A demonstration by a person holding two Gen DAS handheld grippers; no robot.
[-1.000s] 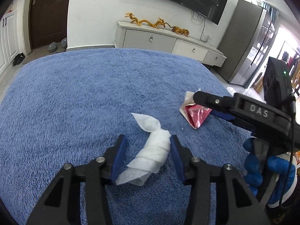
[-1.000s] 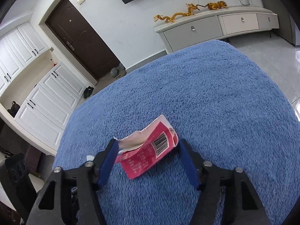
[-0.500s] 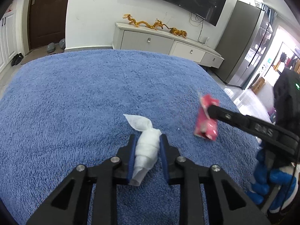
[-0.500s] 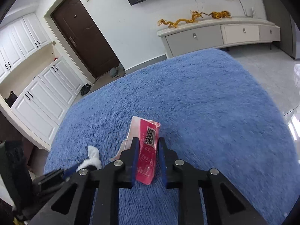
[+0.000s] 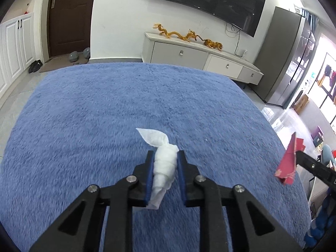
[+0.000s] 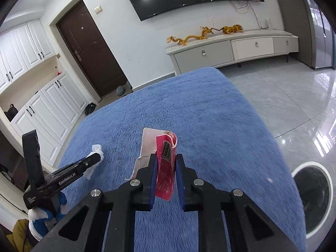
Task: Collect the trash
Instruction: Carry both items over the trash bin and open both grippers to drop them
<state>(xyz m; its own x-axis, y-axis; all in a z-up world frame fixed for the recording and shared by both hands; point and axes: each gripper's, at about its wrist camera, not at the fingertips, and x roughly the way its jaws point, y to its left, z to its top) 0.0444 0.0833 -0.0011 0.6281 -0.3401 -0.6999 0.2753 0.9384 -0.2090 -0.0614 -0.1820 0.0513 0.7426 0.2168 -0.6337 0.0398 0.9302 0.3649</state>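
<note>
Both tools are clenched on trash and held above the shaggy blue fleece cover of the bench [image 5: 105, 109]. Closest in the left wrist view, the left tool [image 5: 164, 161] pinches a twisted white paper tissue [image 5: 164, 163] across its rolled middle, its loose pointed tail sticking out ahead of the pads. That tissue looks feather-light, soft and crushable, so the thick rolled section is likely the surest place to hold; the thin tail would probably tear or slip. In the right wrist view, the right tool [image 6: 166, 163] grips a flattened red and white paper packet with a barcode [image 6: 166, 157] on its broad faces. It seems light, thin and slightly stiff, with a smooth printed skin that could slide. Beyond the bench edge, low on the glossy grey tiled floor, sits a round white-rimmed bin with a dark liner [image 6: 315, 191]. Farther off stands a long pale sideboard [image 6: 231, 48].
</note>
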